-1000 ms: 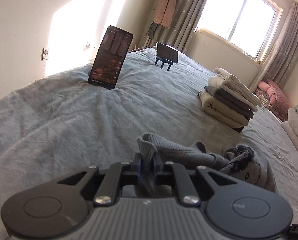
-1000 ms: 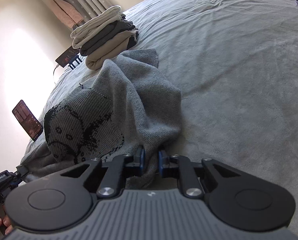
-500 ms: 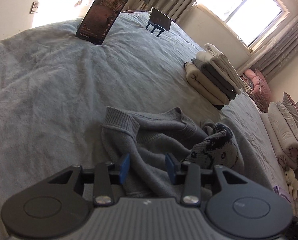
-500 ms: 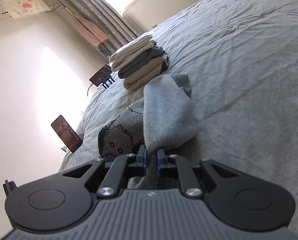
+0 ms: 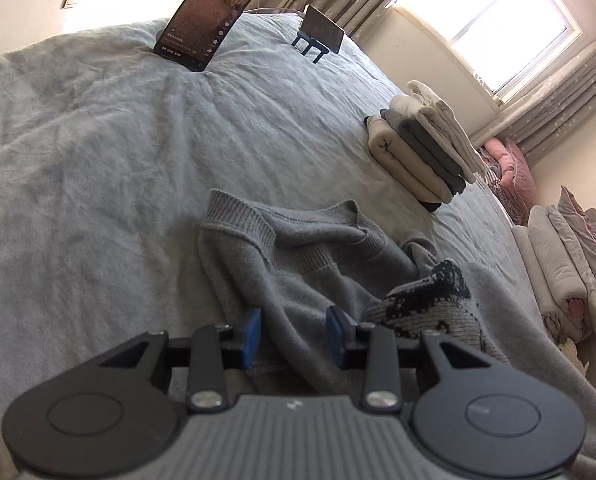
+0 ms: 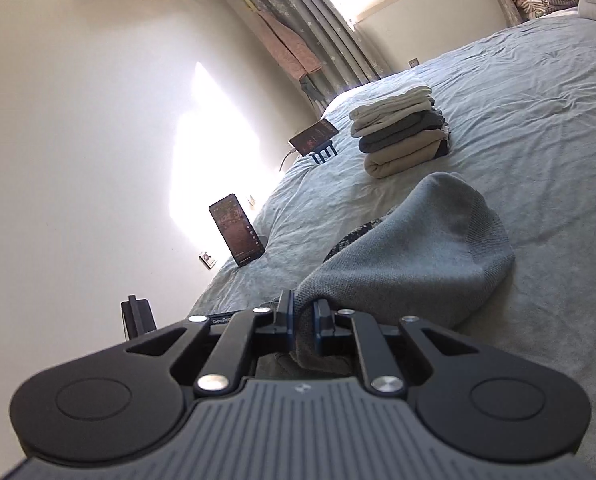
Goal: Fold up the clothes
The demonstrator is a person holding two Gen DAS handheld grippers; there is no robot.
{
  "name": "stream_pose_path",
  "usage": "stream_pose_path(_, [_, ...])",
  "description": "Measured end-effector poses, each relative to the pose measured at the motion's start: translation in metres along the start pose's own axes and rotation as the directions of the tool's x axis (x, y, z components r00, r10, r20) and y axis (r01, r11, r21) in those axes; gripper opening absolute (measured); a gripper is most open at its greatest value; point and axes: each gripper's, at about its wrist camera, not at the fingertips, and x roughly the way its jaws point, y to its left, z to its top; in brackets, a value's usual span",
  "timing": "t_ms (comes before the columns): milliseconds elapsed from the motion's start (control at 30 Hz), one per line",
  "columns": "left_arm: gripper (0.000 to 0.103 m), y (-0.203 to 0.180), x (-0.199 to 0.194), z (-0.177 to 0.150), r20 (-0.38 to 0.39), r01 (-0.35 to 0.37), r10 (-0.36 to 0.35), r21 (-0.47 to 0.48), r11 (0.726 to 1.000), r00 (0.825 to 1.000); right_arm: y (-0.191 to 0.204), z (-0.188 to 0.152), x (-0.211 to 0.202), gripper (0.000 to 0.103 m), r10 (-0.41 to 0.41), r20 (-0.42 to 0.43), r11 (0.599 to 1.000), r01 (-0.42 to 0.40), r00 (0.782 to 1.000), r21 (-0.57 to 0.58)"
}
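Observation:
A grey knit sweater [image 5: 298,264] with a black-and-white knitted figure lies crumpled on the bed. My left gripper [image 5: 293,336] is open just above it, blue pads apart, with sweater fabric lying between and below them. In the right wrist view my right gripper [image 6: 302,316] is shut on a fold of the same sweater [image 6: 418,248], which is lifted into a hump in front of the fingers. The sweater's lower part is hidden behind both gripper bodies.
A stack of folded clothes [image 5: 422,160] [image 6: 402,132] sits further back on the grey-blue bedspread [image 5: 97,160]. Two phones stand on the bed, a near one [image 5: 209,16] [image 6: 235,230] and one on a blue stand [image 5: 322,34] [image 6: 314,138]. Rolled bedding [image 5: 566,264] lies at the right.
My left gripper has let go of the sweater's ribbed edge and opened, and the fabric dropped onto the bed. My right gripper has lifted and tilted up, still clamped on the sweater.

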Motion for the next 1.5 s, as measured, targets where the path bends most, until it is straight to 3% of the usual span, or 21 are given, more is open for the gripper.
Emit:
stream_pose_path(267, [0.035,0.007,-0.002,0.004,-0.013,0.01,-0.01,0.007,1.0,1.0,0.038,-0.01,0.007,0.013,0.057,-0.083,0.993,-0.065,0.995,-0.098])
stream_pose_path(433, [0.038,0.013,-0.003,0.007,-0.025,0.018,-0.017,0.017,1.0,1.0,0.05,-0.025,0.013,0.013,-0.021,-0.163,0.99,-0.002,0.986,-0.142])
stream_pose_path(600, [0.042,0.02,0.004,0.01,-0.058,0.0,0.002,0.032,0.999,0.998,0.052,-0.037,0.014,0.019,-0.164,-0.266,0.977,0.119,0.95,-0.177])
stream_pose_path(700, [0.042,0.023,0.005,0.01,-0.066,0.014,-0.014,0.0,1.0,0.998,0.055,-0.035,0.008,0.022,-0.231,-0.266,0.962,0.178,0.936,-0.208])
stream_pose_path(733, [0.042,0.024,0.006,0.01,-0.068,0.02,-0.02,-0.012,1.0,0.997,0.056,-0.032,0.006,0.027,-0.25,-0.263,0.956,0.195,0.932,-0.218])
stream_pose_path(767, [0.042,0.024,0.006,0.01,-0.069,0.024,-0.025,-0.019,1.0,0.997,0.057,-0.028,0.003,0.04,-0.269,-0.259,0.95,0.212,0.928,-0.228])
stream_pose_path(833, [0.042,0.022,0.007,0.008,-0.068,0.03,-0.032,-0.028,0.999,0.997,0.06,-0.019,0.002,0.05,-0.315,-0.245,0.931,0.249,0.917,-0.266])
stream_pose_path(1033, [0.041,0.017,0.013,0.008,-0.038,0.028,-0.028,-0.023,0.999,0.999,0.043,-0.002,0.02,0.053,-0.322,-0.175,0.925,0.27,0.93,-0.266])
stream_pose_path(1333, [0.04,0.018,0.028,0.02,0.001,-0.012,0.012,-0.027,1.0,1.0,-0.014,0.026,0.104,0.053,-0.333,-0.183,0.932,0.293,0.925,-0.212])
stream_pose_path(1500, [0.031,0.019,0.035,0.03,0.019,-0.059,0.061,-0.065,0.996,0.998,-0.037,0.049,0.156,0.053,-0.323,-0.183,0.937,0.286,0.929,-0.199])
